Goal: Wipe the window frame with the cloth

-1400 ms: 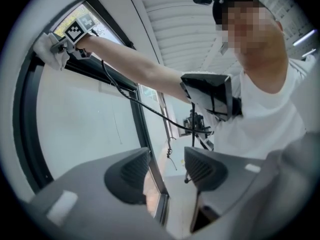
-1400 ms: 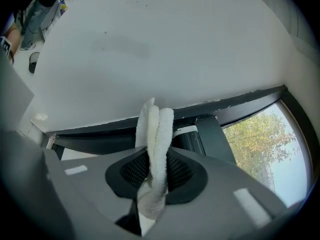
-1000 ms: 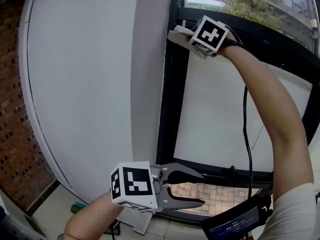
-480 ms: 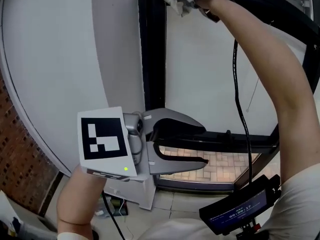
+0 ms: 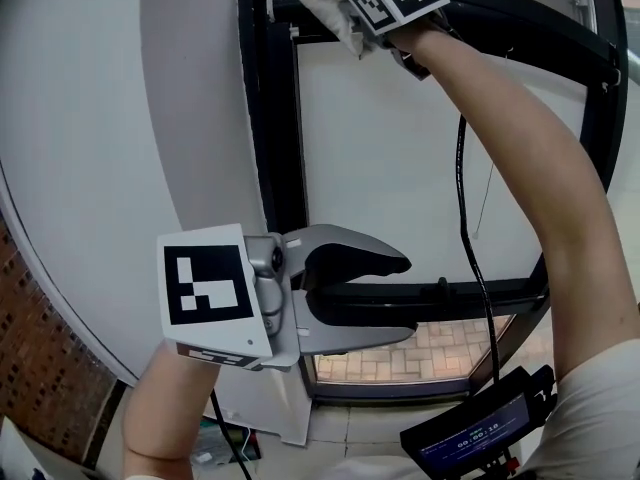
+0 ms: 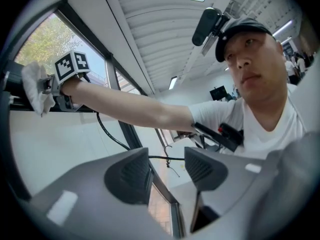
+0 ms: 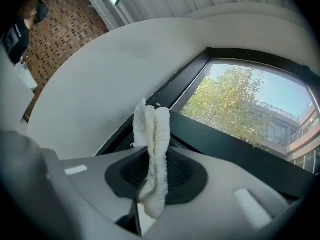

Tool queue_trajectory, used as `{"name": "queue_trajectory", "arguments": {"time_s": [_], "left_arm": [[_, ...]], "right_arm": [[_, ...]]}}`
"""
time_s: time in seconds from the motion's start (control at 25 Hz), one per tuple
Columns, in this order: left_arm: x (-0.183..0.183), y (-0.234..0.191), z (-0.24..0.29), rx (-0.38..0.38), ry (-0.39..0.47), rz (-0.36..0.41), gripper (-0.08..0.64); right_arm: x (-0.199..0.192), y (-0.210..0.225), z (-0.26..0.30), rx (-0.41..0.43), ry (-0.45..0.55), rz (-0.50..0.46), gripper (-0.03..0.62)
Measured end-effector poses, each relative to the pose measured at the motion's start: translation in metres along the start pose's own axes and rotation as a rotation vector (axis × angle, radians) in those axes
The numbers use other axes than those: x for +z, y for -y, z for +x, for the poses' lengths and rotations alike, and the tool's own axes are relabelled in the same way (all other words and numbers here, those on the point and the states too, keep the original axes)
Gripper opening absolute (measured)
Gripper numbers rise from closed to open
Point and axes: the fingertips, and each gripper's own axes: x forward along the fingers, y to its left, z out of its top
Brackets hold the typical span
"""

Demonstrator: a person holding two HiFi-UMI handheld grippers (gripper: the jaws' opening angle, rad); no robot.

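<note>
Nearest to us, the left gripper (image 5: 405, 300) is held low with its marker cube (image 5: 210, 288) facing upward. Its fingers (image 5: 350, 253) stand well apart, and we see nothing between them; the left gripper view confirms the open gap between the two dark pads (image 6: 127, 176). Just beyond these fingertips runs the lower black rail of the window frame (image 5: 270, 148), and behind that rail a patch of brick paving (image 5: 420, 353) shows through the glass. Beside the left fingers, on the far side from the frame, rises a curved white wall (image 5: 100, 168). A small screen device (image 5: 470, 438) sits at the lower edge of the head view, and a black cable (image 5: 465, 218) climbs from it along the raised right forearm (image 5: 530, 158).

Farther off, the right gripper (image 5: 345, 13) is lifted to the upper corner of the frame. We find its fingers (image 7: 185, 176) closed on the white cloth (image 7: 152, 149), which is pinched upright between the pads and stands out past the fingertips. In the head view the free part of the cloth (image 5: 325, 3) lies against the frame's upper bar, close to where it meets the upright post. Beyond the right fingertips, past the black frame (image 7: 235, 149), we see green trees (image 7: 235, 109) and a building under open sky.
</note>
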Motion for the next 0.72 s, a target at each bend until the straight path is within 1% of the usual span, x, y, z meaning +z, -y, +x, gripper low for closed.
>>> {"name": "queue_trajectory", "arguments": {"time_s": [0.08,0.12,0.28,0.36,0.48,0.72], "left_arm": [[-0.005,-0.01,0.002,-0.017,0.0,0.003,0.242],[-0.01,-0.023,-0.003,-0.018,0.003,0.003,0.242],[-0.04,-0.1,-0.041,0.007,0.023,-0.02,0.242],[-0.052,-0.125,-0.05,0.003,0.033,-0.03,0.242],[-0.057,-0.139,-0.042,-0.022,0.05,-0.051,0.242],[-0.061,-0.145,-0.004,-0.074,0.055,-0.087,0.242]], "right_arm": [[-0.005,0.014,0.0,-0.009,0.017,0.038,0.071],[-0.006,0.018,0.012,-0.008,0.024,0.049,0.07],[-0.01,0.028,0.104,0.021,0.034,0.058,0.071],[-0.018,0.04,0.129,0.021,0.033,0.076,0.071],[-0.039,0.066,0.124,0.002,0.02,0.099,0.071],[-0.069,0.116,0.077,-0.035,0.006,0.124,0.07]]}}
